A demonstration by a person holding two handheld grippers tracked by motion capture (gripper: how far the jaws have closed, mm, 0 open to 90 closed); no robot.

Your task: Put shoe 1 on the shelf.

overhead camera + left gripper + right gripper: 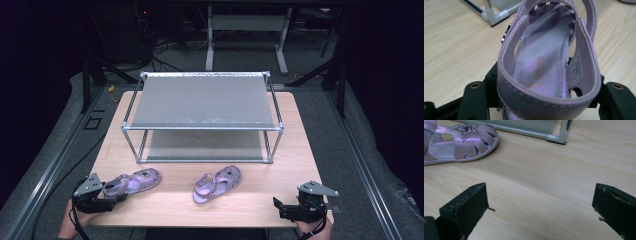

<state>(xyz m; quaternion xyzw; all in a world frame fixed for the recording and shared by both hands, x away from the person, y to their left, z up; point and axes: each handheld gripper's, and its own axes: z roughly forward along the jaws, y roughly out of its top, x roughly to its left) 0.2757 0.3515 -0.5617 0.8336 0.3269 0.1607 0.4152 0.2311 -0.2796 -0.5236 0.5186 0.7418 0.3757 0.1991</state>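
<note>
Probably picking up the left sandal at lower left, heel between the left gripper jaws, grip not clear; right gripper wide open, empty; next, lifting toward the rack.

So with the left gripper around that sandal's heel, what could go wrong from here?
The left gripper has only the soft heel strap of the left sandal between its fingers, so the shoe might sag or slip when lifted. Carried to the rack, its toe could catch the front rail.
</note>
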